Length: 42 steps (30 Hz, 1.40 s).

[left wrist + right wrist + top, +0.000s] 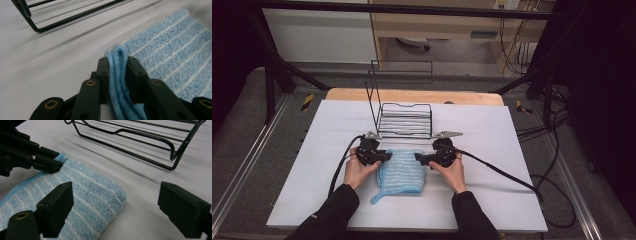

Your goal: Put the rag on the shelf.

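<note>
A folded light-blue striped towel [402,172] lies on the white table [312,150] in front of the person. My left gripper [387,156] is shut on the towel's left far corner; in the left gripper view the blue folded edge [119,75] is pinched between the two black jaws. My right gripper [418,158] is at the towel's right far corner with its jaws wide apart; in the right gripper view the towel [82,200] lies below the left jaw and nothing is pinched. The left gripper [53,165] also shows there, clamped on the far corner.
A black wire rack [404,117] stands just beyond the towel, its tall back frame rising toward the wooden table edge [412,95]. Cables [497,170] trail from both grippers across the table. The rack's bars [130,140] run close past the right gripper.
</note>
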Each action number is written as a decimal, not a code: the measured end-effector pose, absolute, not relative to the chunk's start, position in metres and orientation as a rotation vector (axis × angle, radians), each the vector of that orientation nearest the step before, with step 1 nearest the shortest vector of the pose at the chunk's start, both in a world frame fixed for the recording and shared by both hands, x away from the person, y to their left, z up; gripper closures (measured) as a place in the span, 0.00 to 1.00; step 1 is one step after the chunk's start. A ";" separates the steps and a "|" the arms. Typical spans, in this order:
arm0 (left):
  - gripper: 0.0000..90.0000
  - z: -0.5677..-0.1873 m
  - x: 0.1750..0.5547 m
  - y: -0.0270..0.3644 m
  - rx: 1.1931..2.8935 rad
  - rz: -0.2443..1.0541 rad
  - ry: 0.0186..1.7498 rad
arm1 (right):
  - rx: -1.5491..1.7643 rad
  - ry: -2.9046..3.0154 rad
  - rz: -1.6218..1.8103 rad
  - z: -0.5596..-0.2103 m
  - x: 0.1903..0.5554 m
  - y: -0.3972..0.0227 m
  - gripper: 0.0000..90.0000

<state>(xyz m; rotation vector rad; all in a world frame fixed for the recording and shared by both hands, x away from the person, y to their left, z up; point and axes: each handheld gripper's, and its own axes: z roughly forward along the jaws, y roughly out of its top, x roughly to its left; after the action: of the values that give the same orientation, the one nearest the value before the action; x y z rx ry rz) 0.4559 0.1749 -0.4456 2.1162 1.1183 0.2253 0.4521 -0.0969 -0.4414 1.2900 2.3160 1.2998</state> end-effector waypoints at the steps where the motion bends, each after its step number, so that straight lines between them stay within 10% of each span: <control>1: 0.81 -0.446 0.456 0.175 2.116 0.225 1.118 | 1.301 2.313 1.299 -0.443 0.454 -0.096 0.22; 26: 0.82 -0.446 0.457 0.179 2.097 0.185 1.119 | 1.461 2.415 1.300 -0.453 0.461 -0.093 0.84; 42: 0.88 -0.434 0.452 0.188 2.046 0.159 1.115 | 1.418 2.377 1.377 -0.443 0.454 -0.094 0.89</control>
<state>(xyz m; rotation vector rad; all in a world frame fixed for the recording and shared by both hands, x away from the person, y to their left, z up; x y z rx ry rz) 0.4521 0.1883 -0.4337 2.0460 1.1145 0.1586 0.4535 -0.0940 -0.4435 1.4181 2.3768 1.3766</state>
